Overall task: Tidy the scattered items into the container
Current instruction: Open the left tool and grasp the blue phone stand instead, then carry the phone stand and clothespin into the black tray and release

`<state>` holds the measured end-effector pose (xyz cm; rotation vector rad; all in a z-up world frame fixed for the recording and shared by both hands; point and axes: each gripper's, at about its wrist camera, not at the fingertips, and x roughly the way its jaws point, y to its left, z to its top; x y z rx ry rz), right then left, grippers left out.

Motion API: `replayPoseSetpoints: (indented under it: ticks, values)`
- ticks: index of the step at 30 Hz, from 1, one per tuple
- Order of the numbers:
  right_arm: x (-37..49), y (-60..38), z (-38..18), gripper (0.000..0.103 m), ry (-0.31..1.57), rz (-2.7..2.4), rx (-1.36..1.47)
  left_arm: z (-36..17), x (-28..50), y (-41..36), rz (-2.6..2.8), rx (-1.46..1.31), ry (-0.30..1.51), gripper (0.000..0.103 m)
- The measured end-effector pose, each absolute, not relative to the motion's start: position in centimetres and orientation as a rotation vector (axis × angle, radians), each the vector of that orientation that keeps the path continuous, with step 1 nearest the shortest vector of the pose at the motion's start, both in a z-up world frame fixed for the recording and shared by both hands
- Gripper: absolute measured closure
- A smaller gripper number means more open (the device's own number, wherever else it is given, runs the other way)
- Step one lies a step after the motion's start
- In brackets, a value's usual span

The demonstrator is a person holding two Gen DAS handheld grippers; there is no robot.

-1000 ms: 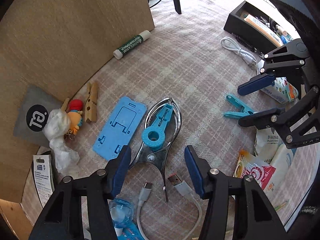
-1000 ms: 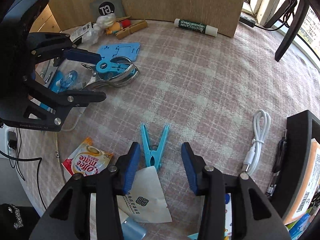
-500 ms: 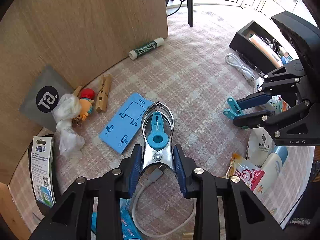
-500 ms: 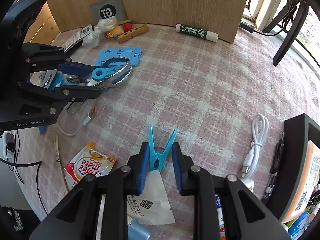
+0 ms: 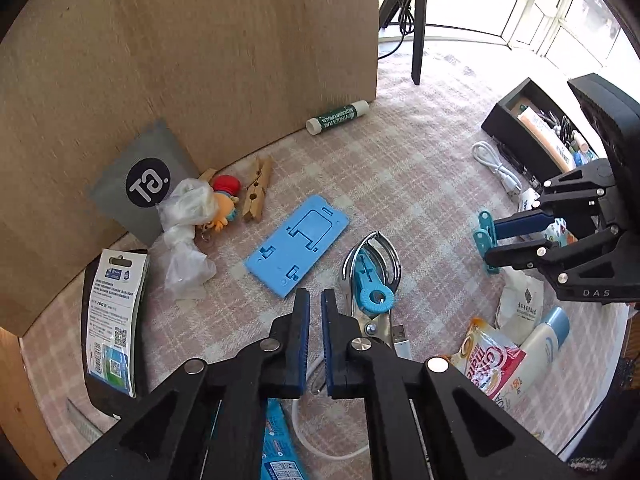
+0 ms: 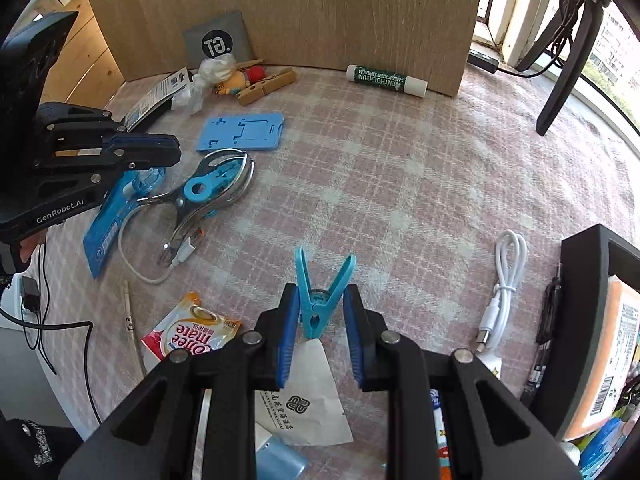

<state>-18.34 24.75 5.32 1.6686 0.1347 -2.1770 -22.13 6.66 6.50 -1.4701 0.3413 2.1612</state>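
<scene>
Through the left wrist camera we see our left gripper (image 5: pixel 315 312) with its ribbed blue jaws pressed almost together, a thin gap between them and nothing caught there. The big clip (image 5: pixel 370 280), shiny metal loops around a blue plastic core with a ring, lies flat on the checked pink cloth of the desk (image 5: pixel 400 184) just to the right of the jaws, apart from them. A flat blue plastic stand (image 5: pixel 298 248) lies just beyond, and a wooden clothespin (image 5: pixel 256 192) near the plywood board (image 5: pixel 200 60). The black box (image 5: pixel 516 136) stands far right, already holding things.

Through the right wrist camera, our right gripper (image 6: pixel 320 316) has its jaws pinching the small blue plastic peg (image 6: pixel 320 300) at its spring end, the two prongs pointing forward in a V. The peg sits over a white paper packet (image 6: pixel 308 392). A coiled white cable (image 6: pixel 504 276) lies to the right, beside the black box (image 6: pixel 584 320).
</scene>
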Motion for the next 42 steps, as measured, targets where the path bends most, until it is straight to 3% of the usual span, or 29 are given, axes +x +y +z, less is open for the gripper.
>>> replayPoseSetpoints:
  ticks: [4, 13, 20, 24, 30, 32, 38, 42]
  values:
    - [-18.4, 24.8, 5.6, 0.080, 0.141, -2.182, 1.666, 6.7, -22.8, 7.3, 2.151, -1.469, 0.347, 0.070]
    - [-18.3, 25.7, 6.3, 0.080, 0.130, -2.195, 1.662, 5.4, -25.6, 9.0, 2.121, -1.522, 0.384, 0.070]
    - [-19.5, 24.8, 5.2, 0.080, 0.126, -2.187, 1.668, 3.5, -26.9, 9.8, 2.010, -1.539, 0.639, 0.070]
    - [-19.6, 24.9, 5.3, 0.080, 0.115, -2.174, 1.670, 3.1, -27.0, 10.8, 1.958, -1.507, 0.721, 0.054]
    - [-20.2, 25.2, 4.8, 0.080, 0.123, -2.171, 1.692, 2.8, -26.7, 12.0, 1.909, -1.492, 0.743, 0.057]
    - [-20.4, 25.5, 4.5, 0.080, 0.110, -2.174, 1.704, 2.8, -26.6, 11.7, 1.902, -1.507, 0.681, 0.067]
    - [-20.5, 26.0, 4.5, 0.080, 0.083, -2.197, 1.706, 3.2, -25.1, 11.0, 1.964, -1.498, 0.614, 0.068]
    - [-20.2, 26.3, 5.4, 0.081, 0.056, -2.223, 1.679, 4.9, -25.3, 9.6, 2.031, -1.510, 0.461, 0.068]
